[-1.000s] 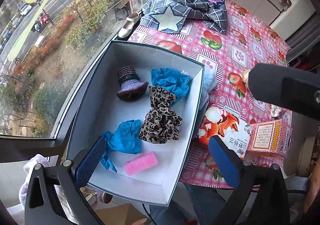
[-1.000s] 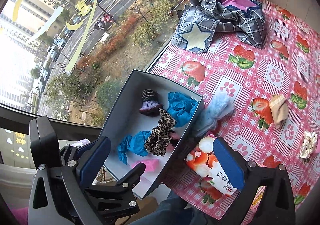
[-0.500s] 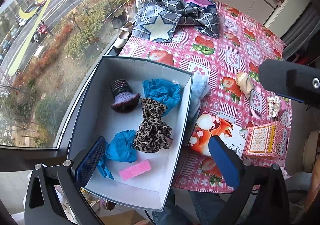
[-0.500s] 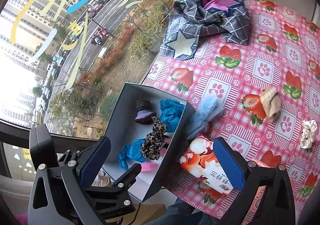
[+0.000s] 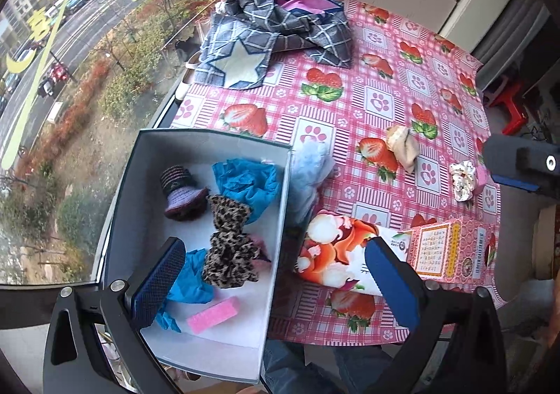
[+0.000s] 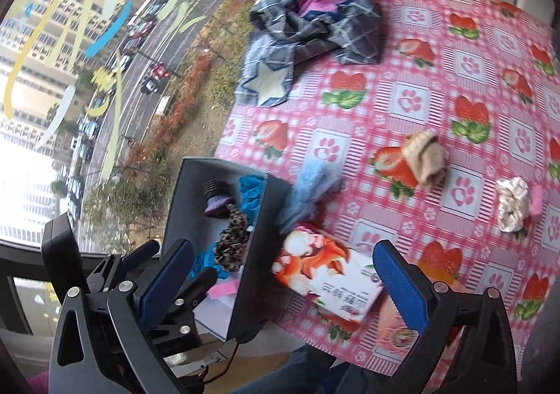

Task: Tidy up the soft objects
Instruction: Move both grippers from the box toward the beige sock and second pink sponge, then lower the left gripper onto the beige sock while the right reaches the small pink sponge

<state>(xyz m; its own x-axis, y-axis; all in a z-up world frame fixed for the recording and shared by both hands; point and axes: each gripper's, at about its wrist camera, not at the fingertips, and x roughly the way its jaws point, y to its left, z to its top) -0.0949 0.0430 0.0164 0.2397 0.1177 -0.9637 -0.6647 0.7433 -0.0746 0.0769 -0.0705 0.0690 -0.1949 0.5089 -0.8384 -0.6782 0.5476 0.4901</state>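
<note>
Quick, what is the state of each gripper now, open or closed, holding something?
Left gripper: open, holding nothing.
Right gripper: open, holding nothing.

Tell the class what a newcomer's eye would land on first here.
The pink strawberry-and-paw tablecloth fills the scene, with a crumpled plaid cloth bearing a star patch at its far end. At the near edge by the window sits a grey box holding a leopard-print scrunchie and blue tissue.
</note>
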